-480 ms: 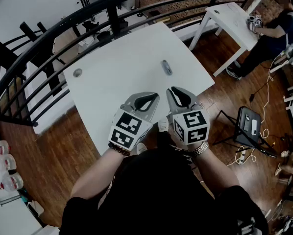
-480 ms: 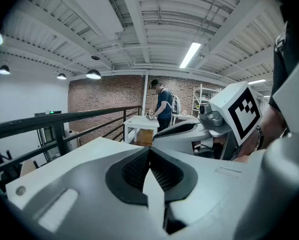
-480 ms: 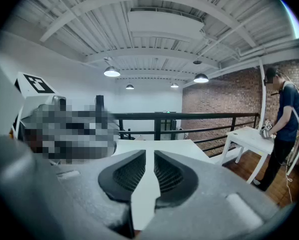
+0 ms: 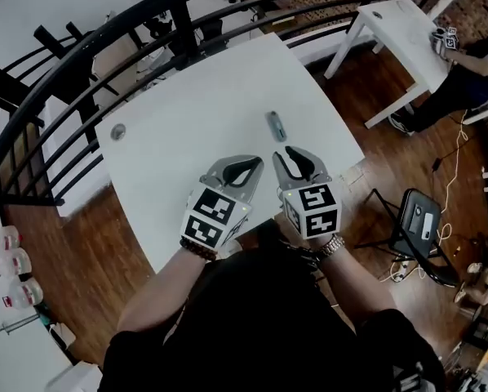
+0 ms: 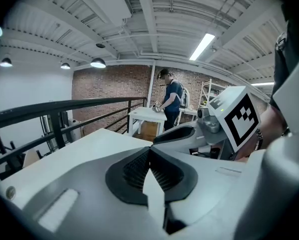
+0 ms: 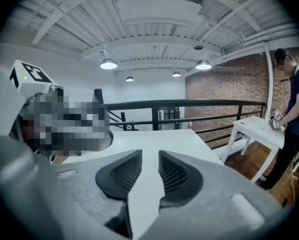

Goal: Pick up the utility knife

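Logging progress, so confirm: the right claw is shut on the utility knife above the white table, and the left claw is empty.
No. The right gripper view shows the right claw open and empty; the utility knife lies free on the white table. The left claw is empty.

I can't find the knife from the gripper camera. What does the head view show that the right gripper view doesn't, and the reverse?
Only the head view: the utility knife lying on the white table, ahead of the right gripper. Only the right gripper view: its jaws apart with nothing between them, and ceiling lamps. Both: the table, the black railing and the small white table.
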{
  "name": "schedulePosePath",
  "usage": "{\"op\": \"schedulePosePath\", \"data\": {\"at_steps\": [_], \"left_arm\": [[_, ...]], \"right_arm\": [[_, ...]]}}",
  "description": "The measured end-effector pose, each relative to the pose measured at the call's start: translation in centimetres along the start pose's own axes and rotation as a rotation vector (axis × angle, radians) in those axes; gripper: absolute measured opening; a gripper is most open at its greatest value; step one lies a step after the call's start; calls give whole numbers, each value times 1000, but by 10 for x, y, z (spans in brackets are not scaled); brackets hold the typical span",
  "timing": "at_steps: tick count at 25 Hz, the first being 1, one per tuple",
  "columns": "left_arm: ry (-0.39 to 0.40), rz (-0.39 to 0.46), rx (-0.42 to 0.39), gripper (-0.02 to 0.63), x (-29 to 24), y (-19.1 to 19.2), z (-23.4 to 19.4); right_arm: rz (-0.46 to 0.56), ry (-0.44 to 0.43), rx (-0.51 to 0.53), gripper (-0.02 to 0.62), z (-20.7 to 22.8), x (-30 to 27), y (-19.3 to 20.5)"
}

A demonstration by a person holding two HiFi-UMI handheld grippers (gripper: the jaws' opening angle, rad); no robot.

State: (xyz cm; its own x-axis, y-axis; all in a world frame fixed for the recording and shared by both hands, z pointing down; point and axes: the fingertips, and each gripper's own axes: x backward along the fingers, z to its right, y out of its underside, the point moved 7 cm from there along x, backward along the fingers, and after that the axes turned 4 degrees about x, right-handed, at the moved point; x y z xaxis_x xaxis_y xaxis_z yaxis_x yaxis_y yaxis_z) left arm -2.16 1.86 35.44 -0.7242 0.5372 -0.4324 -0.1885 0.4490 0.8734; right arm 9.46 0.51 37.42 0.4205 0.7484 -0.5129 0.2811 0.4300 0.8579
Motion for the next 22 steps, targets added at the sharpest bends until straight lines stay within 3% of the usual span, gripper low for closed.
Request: {"op": "schedulePosePath", "data": {"at_steps": [14, 22], "left_arm": [[-68, -192, 162, 17, -124, 15, -65], [-106, -265, 214, 17, -149, 25, -83]], "right_arm": [[-226, -153, 15, 133, 80, -126, 60], [-320, -193, 28, 170, 92, -165, 89]]}}
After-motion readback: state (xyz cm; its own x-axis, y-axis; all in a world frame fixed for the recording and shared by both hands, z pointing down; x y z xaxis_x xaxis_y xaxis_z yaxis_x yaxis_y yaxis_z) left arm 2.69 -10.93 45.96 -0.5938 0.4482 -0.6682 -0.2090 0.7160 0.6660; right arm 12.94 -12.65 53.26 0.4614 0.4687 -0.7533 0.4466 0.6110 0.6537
